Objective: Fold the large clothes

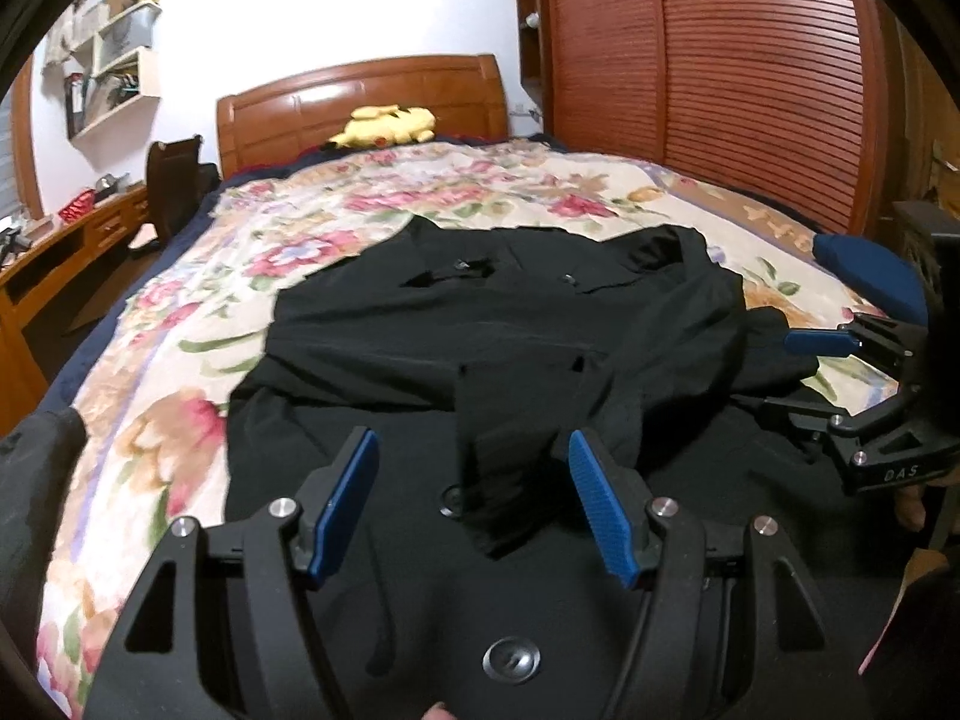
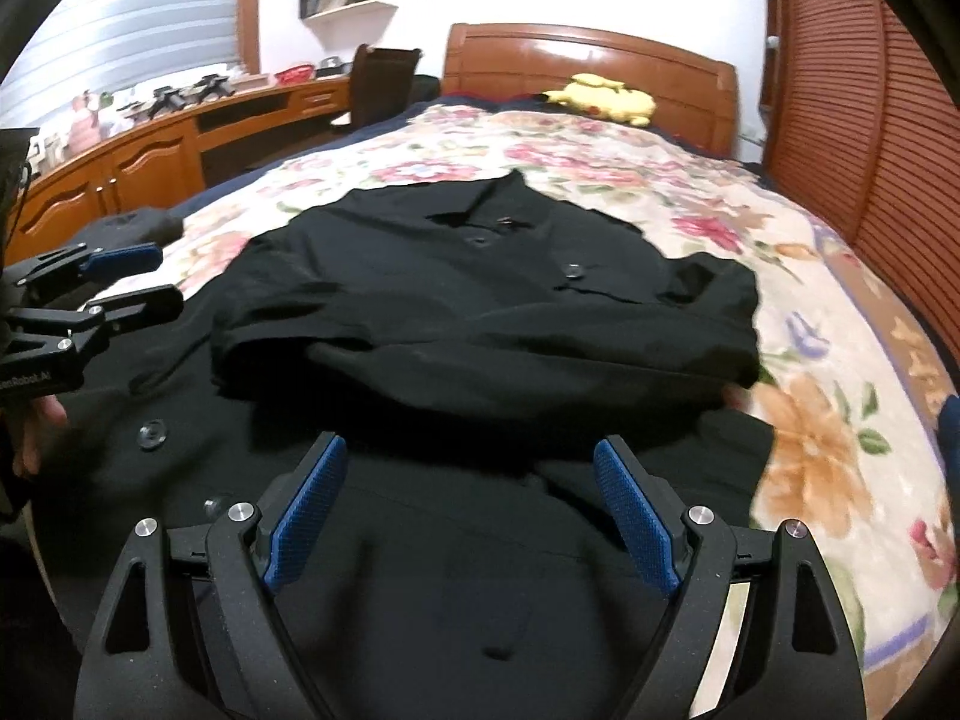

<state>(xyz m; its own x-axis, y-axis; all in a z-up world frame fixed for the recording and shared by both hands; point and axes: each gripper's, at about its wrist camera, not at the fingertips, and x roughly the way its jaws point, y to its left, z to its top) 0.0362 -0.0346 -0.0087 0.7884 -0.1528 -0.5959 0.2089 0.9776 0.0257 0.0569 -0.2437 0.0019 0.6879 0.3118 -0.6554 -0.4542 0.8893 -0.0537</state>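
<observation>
A large black buttoned coat [image 1: 498, 324] lies on the floral bedspread, collar toward the headboard, its sleeves folded in over the body. It also shows in the right wrist view [image 2: 480, 312]. My left gripper [image 1: 474, 450] is open and empty, hovering over the coat's lower part with a sleeve end between its blue pads. My right gripper [image 2: 471, 456] is open and empty above the coat's lower hem area. The right gripper shows at the right edge of the left wrist view [image 1: 798, 366], and the left gripper at the left edge of the right wrist view [image 2: 156, 279].
The floral bedspread [image 1: 198, 324] covers a bed with a wooden headboard [image 1: 360, 102]. A yellow plush toy [image 1: 384, 126] lies by the headboard. A wooden slatted wardrobe [image 1: 720, 72] stands at the right, a desk and dark chair [image 1: 174, 186] at the left. A blue pillow [image 1: 864, 264] lies at the bed's right edge.
</observation>
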